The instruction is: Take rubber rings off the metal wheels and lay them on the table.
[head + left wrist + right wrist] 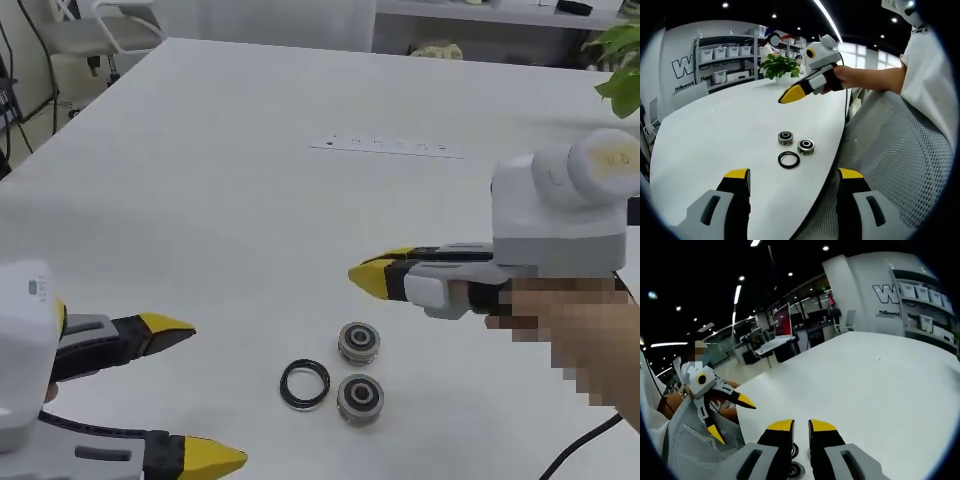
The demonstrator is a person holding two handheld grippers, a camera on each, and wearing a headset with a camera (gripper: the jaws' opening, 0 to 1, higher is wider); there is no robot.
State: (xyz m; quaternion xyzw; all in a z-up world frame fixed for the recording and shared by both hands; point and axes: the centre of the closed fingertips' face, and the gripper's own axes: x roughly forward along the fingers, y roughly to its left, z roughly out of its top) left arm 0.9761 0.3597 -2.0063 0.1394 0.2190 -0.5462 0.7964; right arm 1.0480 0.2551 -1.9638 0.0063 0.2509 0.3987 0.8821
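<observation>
I have the left hand-held gripper (pixel 190 395) low at the near left of the head view. Its yellow-tipped jaws are spread wide with nothing between them, and it hovers above the white desk (pixel 250 150).

The right hand-held gripper (pixel 372 275) is held level on the right, with its tip pointing left. It sits above and just beyond the two wheels. In its own view the jaws are drawn together with only a thin slit between them, and they hold nothing.

One black rubber ring (pixel 304 384) lies flat on the desk, free of any wheel. The near wheel (pixel 360 397) stands just to its right. I cannot tell whether the two touch. The far wheel (pixel 358 341) sits just behind the near one, with a small gap between them.

Each wheel shows a dark band around a shiny hub. I cannot make out whether that band is a ring still fitted.

In the left gripper view, the ring and both wheels lie ahead, between the open jaws. The right hand-held gripper hangs above them.
</observation>
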